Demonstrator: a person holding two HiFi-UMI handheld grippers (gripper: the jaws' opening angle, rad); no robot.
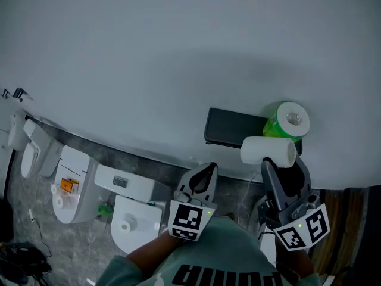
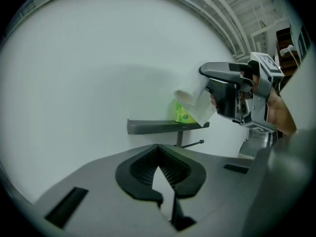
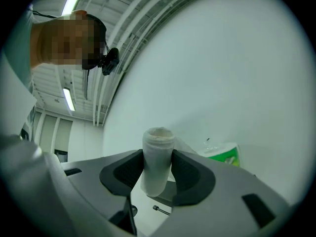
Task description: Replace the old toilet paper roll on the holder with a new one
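Right hand-held gripper [image 3: 158,174] clamps the old roll [image 3: 158,147]. Left hand-held gripper [image 2: 158,154] appears closed and empty. Its view shows the holder rod [image 2: 190,143] at centre, hidden in the head view.

The person wears a teal-green shirt [image 1: 238,243] with large black lettering [image 1: 226,276] across it. A small black camera [image 3: 109,58] with a thin dark cable sits at the head. The left tongs [image 1: 208,168] and the right tongs [image 1: 278,163] have smooth grey shells with dark rectangular slots, each ending in black ribbed pads [image 2: 136,174] with curved outlines. At the near end of each sits a marker cube [image 1: 189,221] of black squares on white, with a small green light [image 1: 209,213] at one corner.
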